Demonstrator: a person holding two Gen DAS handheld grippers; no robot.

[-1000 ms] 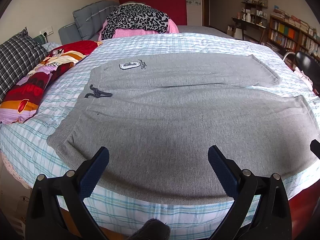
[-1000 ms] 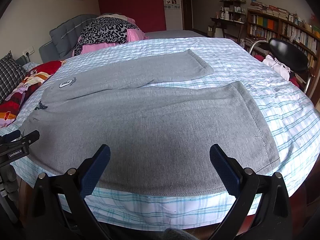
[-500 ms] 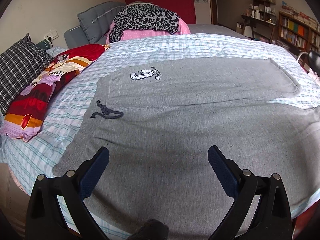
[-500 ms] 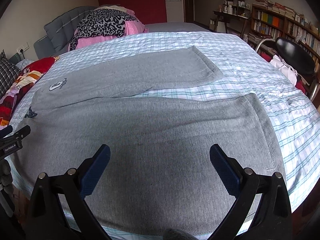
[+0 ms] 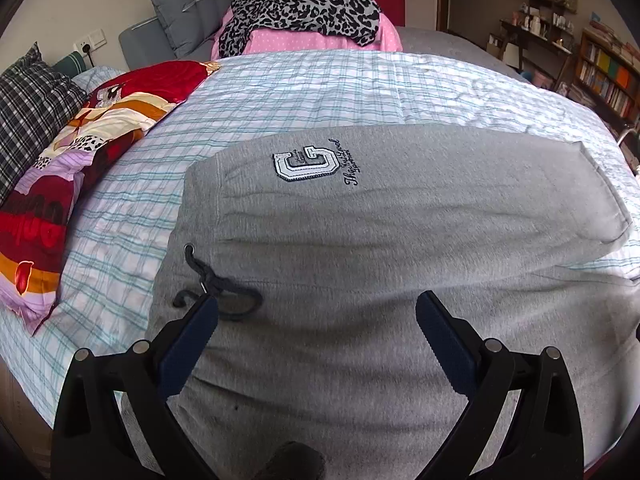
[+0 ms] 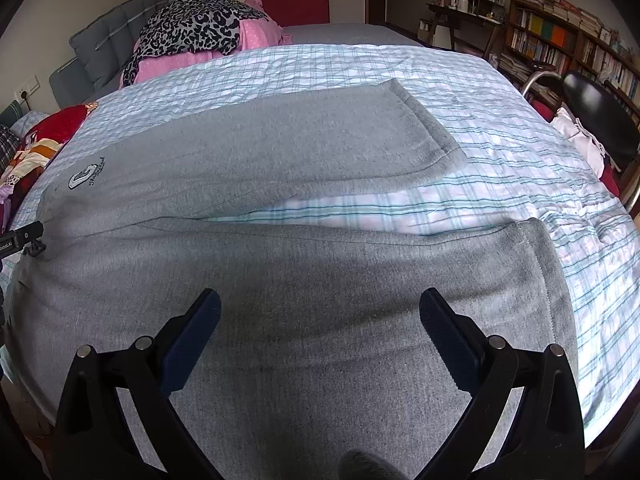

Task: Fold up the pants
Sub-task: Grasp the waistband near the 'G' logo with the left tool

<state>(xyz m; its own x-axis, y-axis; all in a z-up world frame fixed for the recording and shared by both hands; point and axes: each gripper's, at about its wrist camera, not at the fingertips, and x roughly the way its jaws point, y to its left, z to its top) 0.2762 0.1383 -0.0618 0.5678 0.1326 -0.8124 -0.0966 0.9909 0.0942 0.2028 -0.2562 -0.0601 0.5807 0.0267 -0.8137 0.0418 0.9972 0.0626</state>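
Grey sweatpants [image 5: 360, 240] lie flat on the checked bed sheet [image 5: 300, 80], waistband to the left, both legs spread toward the right. A white C logo patch [image 5: 306, 164] and a dark drawstring [image 5: 212, 284] mark the waist end. My left gripper [image 5: 316, 316] is open and empty, low over the near leg by the waistband. In the right wrist view the pants [image 6: 320, 280] show both leg cuffs. My right gripper [image 6: 320, 312] is open and empty over the near leg, left of its cuff [image 6: 548, 280]. The left gripper's tip [image 6: 20, 236] shows at the left edge.
A patterned red quilt [image 5: 60, 184] and a plaid pillow [image 5: 28, 108] lie at the left. A leopard-print and pink pile [image 5: 304, 12] sits at the head of the bed. A black chair [image 6: 600, 116] and bookshelves [image 6: 560, 40] stand at the right.
Both grippers have moved forward and lower over the pants. The left one has shifted toward the waistband and drawstring; the right one is closer to the near leg.
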